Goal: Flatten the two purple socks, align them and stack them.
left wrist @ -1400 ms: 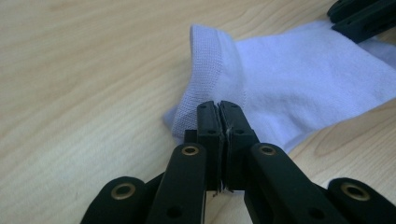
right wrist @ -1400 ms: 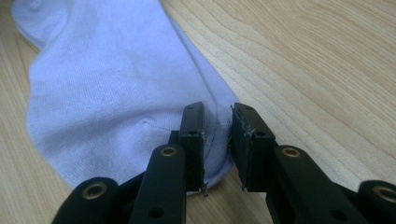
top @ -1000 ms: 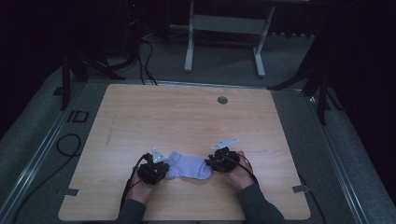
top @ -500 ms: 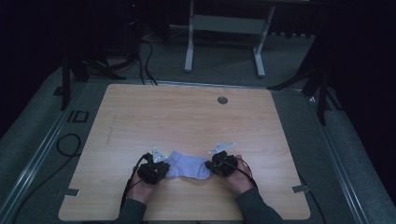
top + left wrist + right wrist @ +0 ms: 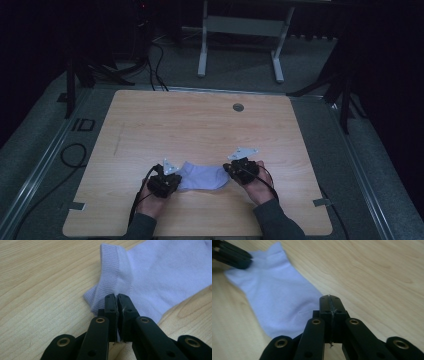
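While the pale sock (image 5: 204,176) lies flat on the wooden table (image 5: 200,125), stretched between my two hands near the table's near edge, I have a gripper at each end of it. My left gripper (image 5: 117,298) sits at the cuff end: its jaws are pressed together on the ribbed cuff, and in the left gripper view a thin line of fabric runs between the pads, so that end is pinched. The cuff folds up a little just beyond my fingertips (image 5: 110,301), and the rest of the sock spreads away from them.

My right gripper (image 5: 330,300) is at the sock's other end, and its jaws have just been closing; now they stand tight together. In the right gripper view the sock's edge meets the tips from one side, and a faint thread-like line shows in the seam between the pads. Whether real cloth is caught there, I cannot tell. Far beyond the sock in that same view sits my left gripper, cut off by the corner.

From the high view, both grippers cover the sock's ends, so the toe and the cuff opening are hidden beneath them. My forearms are cut off at the bottom, and the room past the table is too dark to make out.
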`<state>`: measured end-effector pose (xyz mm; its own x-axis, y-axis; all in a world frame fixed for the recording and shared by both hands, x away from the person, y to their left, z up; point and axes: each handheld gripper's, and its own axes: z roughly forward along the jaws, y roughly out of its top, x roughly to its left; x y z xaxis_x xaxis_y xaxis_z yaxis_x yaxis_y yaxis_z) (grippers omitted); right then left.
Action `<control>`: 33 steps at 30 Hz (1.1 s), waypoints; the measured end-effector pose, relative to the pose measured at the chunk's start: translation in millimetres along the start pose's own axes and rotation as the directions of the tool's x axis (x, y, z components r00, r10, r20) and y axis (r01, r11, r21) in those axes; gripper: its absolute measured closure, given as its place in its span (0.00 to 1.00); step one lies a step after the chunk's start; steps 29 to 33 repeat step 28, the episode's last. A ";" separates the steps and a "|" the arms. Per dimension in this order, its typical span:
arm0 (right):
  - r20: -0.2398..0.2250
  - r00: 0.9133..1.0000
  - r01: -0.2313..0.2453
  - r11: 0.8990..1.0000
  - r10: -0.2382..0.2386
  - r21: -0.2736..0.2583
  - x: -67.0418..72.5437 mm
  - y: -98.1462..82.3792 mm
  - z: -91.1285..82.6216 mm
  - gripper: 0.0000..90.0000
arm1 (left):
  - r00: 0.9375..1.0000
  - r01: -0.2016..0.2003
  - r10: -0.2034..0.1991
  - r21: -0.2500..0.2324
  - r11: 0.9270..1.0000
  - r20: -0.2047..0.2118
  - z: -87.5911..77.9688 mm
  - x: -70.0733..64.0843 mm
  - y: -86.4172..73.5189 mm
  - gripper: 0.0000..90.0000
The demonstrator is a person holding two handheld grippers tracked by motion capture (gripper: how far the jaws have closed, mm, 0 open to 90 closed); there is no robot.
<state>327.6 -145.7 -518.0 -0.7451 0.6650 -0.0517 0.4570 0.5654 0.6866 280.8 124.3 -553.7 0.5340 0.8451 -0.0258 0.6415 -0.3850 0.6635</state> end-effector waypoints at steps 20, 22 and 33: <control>0.002 0.999 -0.047 0.998 0.047 -0.028 -12.1 -16.5 4.3 0.59 | 0.992 0.123 -0.122 -0.086 0.989 0.012 -15.3 19.9 -1.3 0.66; 0.010 0.998 -0.056 0.998 0.056 -0.037 -15.0 -17.2 2.4 0.58 | 0.992 0.128 -0.128 -0.088 0.988 0.012 -16.5 23.3 -1.3 0.66; 0.027 0.996 -0.082 0.996 0.083 -0.028 -24.9 -20.3 -0.7 0.54 | 0.989 0.147 -0.149 -0.094 0.985 -0.014 -19.8 33.8 -1.3 0.66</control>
